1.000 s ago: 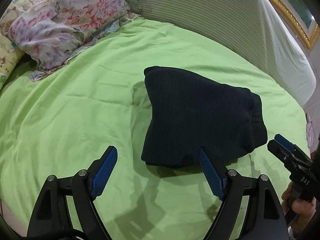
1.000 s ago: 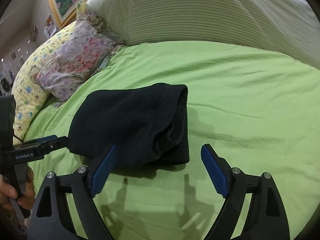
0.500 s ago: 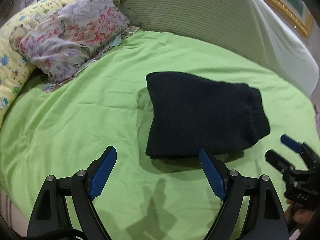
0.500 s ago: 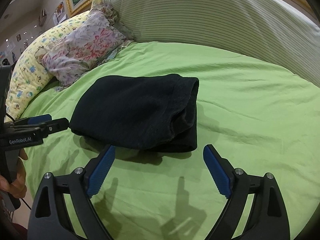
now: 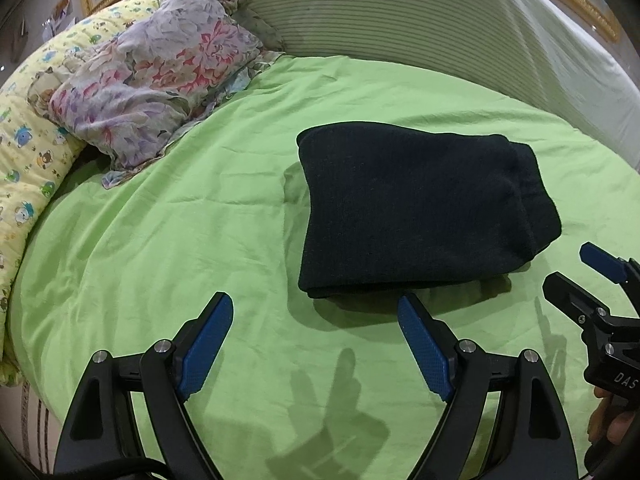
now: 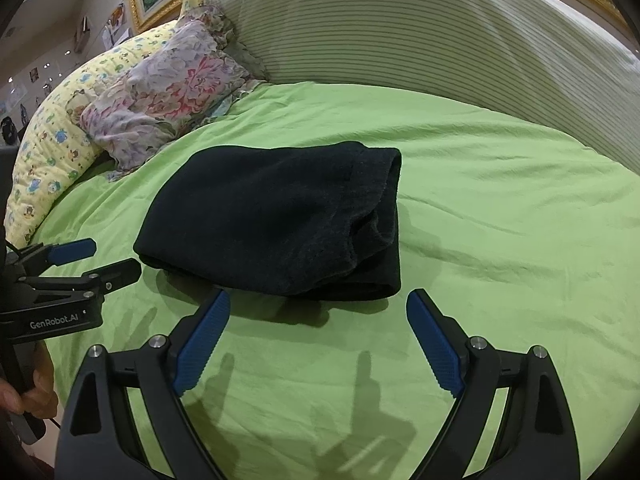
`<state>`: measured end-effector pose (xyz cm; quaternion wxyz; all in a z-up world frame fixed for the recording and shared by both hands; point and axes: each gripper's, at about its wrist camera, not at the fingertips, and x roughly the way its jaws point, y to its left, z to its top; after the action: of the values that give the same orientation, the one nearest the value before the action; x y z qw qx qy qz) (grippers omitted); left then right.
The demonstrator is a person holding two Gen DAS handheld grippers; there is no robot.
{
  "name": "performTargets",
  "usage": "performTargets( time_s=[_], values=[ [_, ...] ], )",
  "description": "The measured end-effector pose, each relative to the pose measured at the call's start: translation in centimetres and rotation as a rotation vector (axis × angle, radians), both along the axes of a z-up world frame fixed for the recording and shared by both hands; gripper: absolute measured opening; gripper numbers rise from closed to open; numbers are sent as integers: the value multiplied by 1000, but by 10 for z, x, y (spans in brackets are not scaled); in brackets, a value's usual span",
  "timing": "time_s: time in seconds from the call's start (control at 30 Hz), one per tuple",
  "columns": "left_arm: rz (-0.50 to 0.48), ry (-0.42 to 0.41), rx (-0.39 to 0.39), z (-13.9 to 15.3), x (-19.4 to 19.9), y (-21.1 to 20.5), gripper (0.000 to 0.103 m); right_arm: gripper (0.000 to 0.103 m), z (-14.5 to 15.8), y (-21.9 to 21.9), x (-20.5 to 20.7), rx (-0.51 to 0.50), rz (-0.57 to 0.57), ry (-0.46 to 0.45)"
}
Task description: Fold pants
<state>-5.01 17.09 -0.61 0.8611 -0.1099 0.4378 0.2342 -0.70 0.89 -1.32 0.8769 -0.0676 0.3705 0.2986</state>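
The pants (image 5: 420,216) lie folded into a compact dark bundle at frame centre on the green sheet (image 5: 160,240). The left gripper (image 5: 316,320) and right gripper (image 6: 318,320) hang wide open, holding nothing. Folding looks finished; next likely calls only for withdrawal.

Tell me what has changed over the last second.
Both hand-held grippers, left and right, backed away from the folded black pants, open and holding nothing. The pants kept their folded shape on the green bedsheet; the pillows have not moved.
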Motion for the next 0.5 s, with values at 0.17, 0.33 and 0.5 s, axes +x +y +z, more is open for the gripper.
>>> performTargets(
  time_s=[0.17, 0.33, 0.5],
  values=[
    [5, 0, -1, -2, 1, 2, 85, 90, -3, 1, 2, -5, -6, -2],
    [10, 1, -1, -4, 2, 4, 85, 90, -5, 3, 3, -9, -7, -2],
    [21, 0, -5, -5, 4, 7, 85, 90, -7, 8, 5, -14, 0, -5]
  ],
)
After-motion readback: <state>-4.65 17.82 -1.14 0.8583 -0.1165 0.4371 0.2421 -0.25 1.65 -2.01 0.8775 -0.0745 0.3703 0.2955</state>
